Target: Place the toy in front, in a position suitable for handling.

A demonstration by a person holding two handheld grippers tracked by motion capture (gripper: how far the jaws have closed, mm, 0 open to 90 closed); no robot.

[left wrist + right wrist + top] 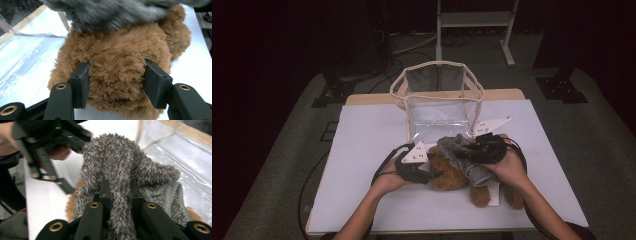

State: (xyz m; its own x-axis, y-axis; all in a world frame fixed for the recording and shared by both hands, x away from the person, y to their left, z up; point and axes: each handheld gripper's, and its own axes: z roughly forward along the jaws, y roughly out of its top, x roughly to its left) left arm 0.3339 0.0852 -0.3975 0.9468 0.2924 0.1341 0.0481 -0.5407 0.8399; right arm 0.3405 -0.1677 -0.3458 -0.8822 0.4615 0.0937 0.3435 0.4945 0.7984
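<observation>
The brown teddy bear, near the counter's front edge, is gripped by the left gripper fingers while a grey fuzzy garment, pinched tight by the right gripper, is being worked over it; next, steady pulling seems required.

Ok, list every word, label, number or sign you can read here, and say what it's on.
No readable text anywhere.
Teddy bear: plain brown fur, no tag showing.
Grey garment: no label showing.
Clear bag: no print.
Left gripper, clamped on the bear: small dots on its grey plate, no letters.
Right gripper, shut on the garment: unmarked jaws.
A green light shows on the left gripper's body in the right gripper view, no characters.
</observation>
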